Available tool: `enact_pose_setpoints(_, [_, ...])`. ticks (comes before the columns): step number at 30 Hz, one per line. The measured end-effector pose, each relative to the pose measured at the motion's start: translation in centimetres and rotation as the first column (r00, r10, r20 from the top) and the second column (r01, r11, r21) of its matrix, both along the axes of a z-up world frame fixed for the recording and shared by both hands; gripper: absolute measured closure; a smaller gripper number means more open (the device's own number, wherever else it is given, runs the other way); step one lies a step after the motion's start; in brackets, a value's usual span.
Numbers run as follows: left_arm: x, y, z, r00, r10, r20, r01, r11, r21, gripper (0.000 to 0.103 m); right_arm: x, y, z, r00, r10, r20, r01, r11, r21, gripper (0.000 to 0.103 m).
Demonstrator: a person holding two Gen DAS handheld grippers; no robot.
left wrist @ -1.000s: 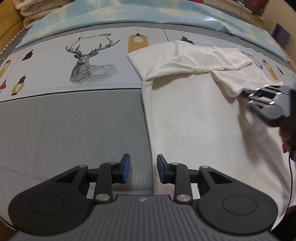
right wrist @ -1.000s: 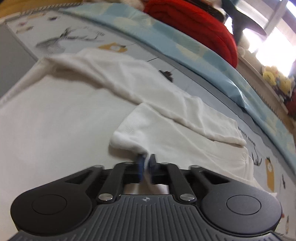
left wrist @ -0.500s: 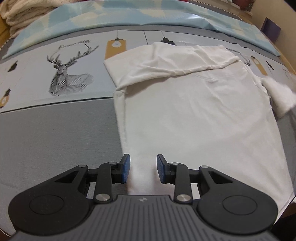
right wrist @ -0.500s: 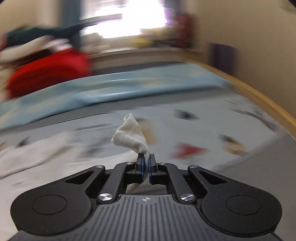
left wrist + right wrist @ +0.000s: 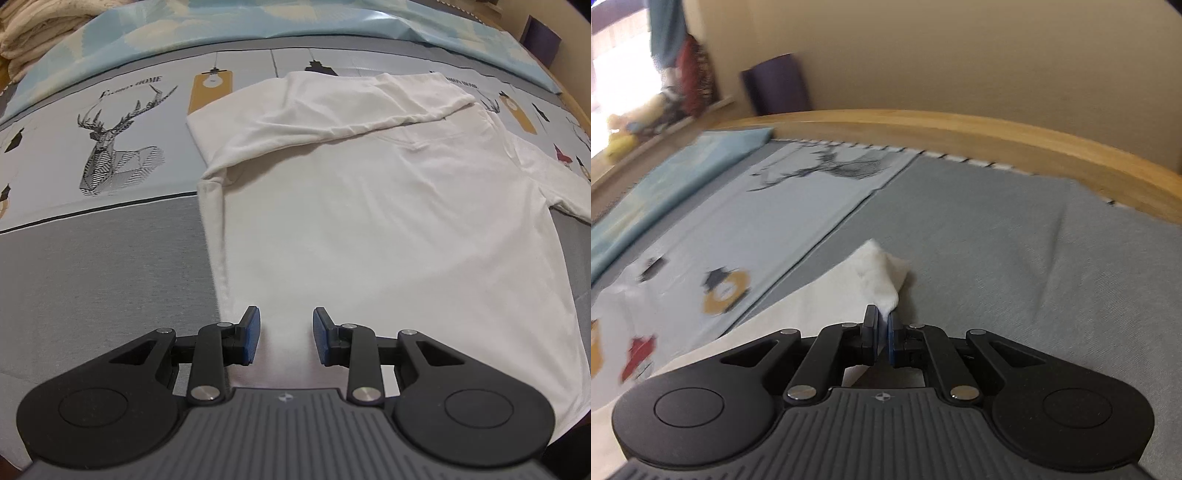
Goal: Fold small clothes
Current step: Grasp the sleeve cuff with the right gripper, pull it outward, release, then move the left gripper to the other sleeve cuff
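Observation:
A white long-sleeved shirt (image 5: pixel 388 221) lies flat on the bed, its left sleeve (image 5: pixel 332 107) folded across the chest. My left gripper (image 5: pixel 286 341) is open and empty, hovering over the shirt's hem near its left edge. My right gripper (image 5: pixel 882 338) is shut on the cuff of the shirt's right sleeve (image 5: pixel 879 277) and holds it stretched out to the right over the grey bedding, away from the body. The right gripper does not show in the left wrist view.
The bed cover has a grey band (image 5: pixel 92 277) and a pale printed band with a deer (image 5: pixel 118 144). A light blue quilt (image 5: pixel 258 18) lies at the back. A wooden bed rail (image 5: pixel 960 129) bounds the right side. Folded cream blankets (image 5: pixel 29 33) lie far left.
My right gripper pulled the right sleeve off the shirt's chest and swung it out to the right, low over the grey bedding. My left gripper shifted right over the hem and stays open.

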State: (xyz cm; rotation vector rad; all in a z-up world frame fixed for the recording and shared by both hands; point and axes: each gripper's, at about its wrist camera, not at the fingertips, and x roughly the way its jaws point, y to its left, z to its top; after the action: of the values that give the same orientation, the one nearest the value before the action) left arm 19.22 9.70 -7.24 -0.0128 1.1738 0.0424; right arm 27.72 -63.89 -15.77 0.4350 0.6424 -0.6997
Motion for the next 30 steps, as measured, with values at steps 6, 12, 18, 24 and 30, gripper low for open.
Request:
enact_pose_setpoints(6, [0.0, -0.4, 0.1, 1.000, 0.009, 0.005, -0.009, 0.999, -0.038, 0.068, 1.2, 1.8, -0.7, 0.994, 0.001, -0.111, -0.009, 0.997, -0.071, 0.090])
enact_pose_setpoints(12, [-0.6, -0.5, 1.0, 1.000, 0.002, 0.029, -0.001, 0.999, -0.052, 0.068, 0.6, 0.9, 0.6, 0.971, -0.146, -0.188, 0.120, 0.982, -0.144, 0.090])
enact_pose_setpoints(18, [-0.7, 0.8, 2.7, 0.996, 0.050, 0.076, -0.045, 0.996, -0.077, 0.068, 0.4, 7.4, 6.7, 0.991, -0.062, -0.122, 0.016, 0.935, -0.353, 0.089])
enact_pose_setpoints(24, [-2.5, 1.8, 4.0, 0.989, 0.083, 0.122, -0.070, 0.991, -0.110, 0.067, -1.3, 17.6, 14.2, 0.932, 0.361, 0.020, -0.352, 0.920, -0.172, 0.067])
enact_pose_setpoints(30, [-5.8, 2.1, 5.0, 0.975, 0.111, 0.190, -0.090, 0.989, -0.118, 0.066, -6.5, 29.3, 18.5, 0.715, 0.695, 0.069, -0.694, 0.718, -0.052, 0.051])
